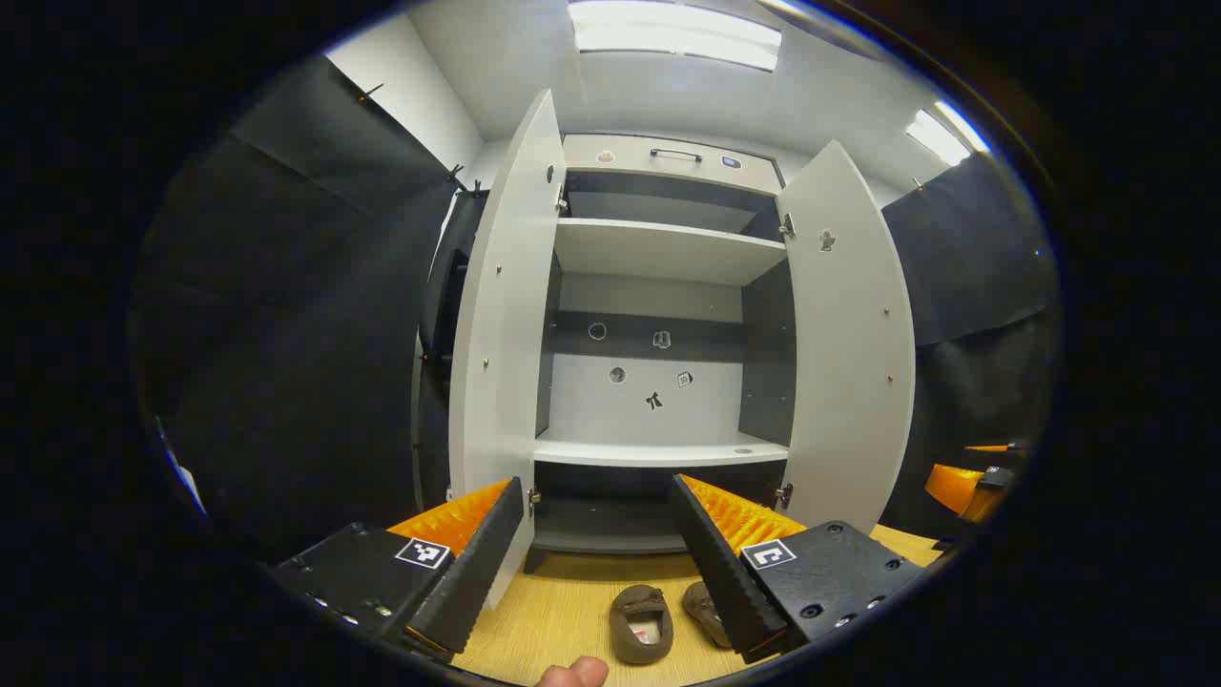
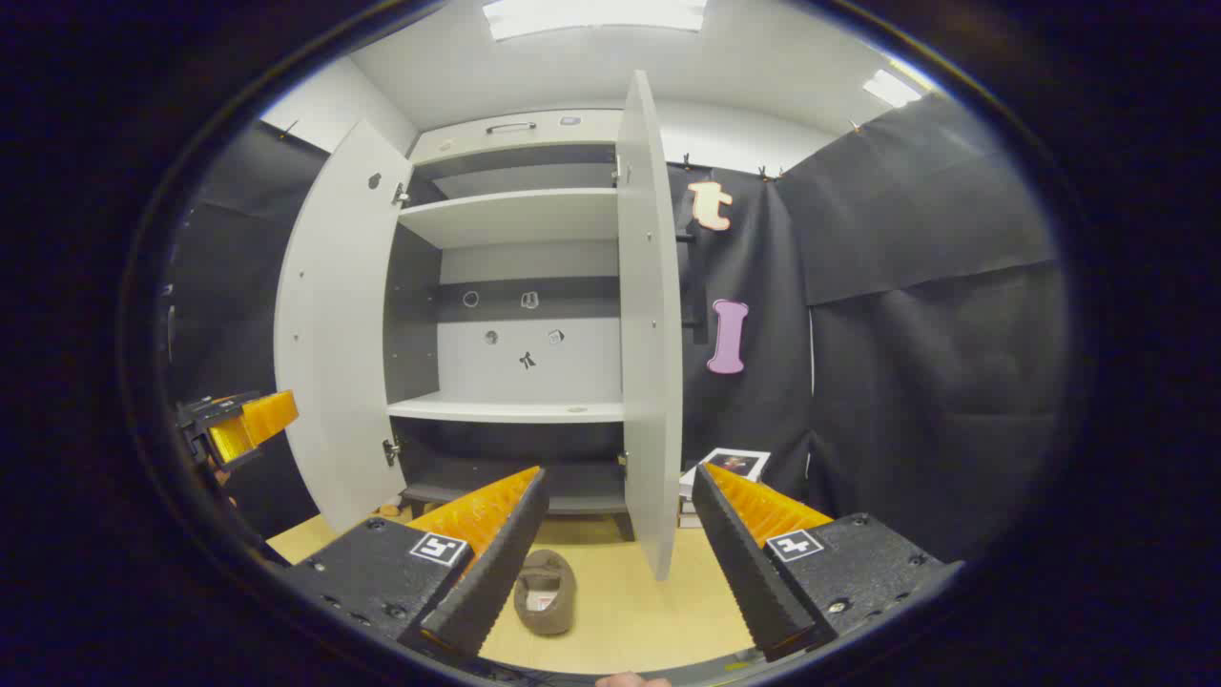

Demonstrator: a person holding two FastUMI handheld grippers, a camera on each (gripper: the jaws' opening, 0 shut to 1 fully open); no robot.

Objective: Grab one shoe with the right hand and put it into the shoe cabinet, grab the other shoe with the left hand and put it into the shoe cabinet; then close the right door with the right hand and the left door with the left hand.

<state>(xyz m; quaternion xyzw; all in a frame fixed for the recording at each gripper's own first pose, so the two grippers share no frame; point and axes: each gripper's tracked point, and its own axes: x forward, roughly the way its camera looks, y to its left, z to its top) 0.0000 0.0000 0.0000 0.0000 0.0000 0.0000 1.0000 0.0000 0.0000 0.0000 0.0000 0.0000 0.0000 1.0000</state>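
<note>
A white shoe cabinet [image 1: 658,253] stands ahead with its left door [image 1: 506,324] and right door [image 1: 849,334] swung open, and its shelves are bare. Two brown shoes lie on the wooden floor in front of it, one [image 1: 641,625] beside the other [image 1: 704,611], which my finger partly hides. My left gripper [image 1: 596,487] is open above them, holding nothing. In the right gripper view one brown shoe [image 2: 546,592] lies below my right gripper [image 2: 620,472], which is open and holds nothing, near the edge of the right door [image 2: 651,315].
Black cloth walls stand close on both sides. A small stack of books [image 2: 720,472] sits on the floor right of the cabinet. The right gripper [image 1: 963,482] shows at the far right, the left gripper [image 2: 238,425] at the far left. A person's fingertip [image 1: 572,673] shows at the bottom edge.
</note>
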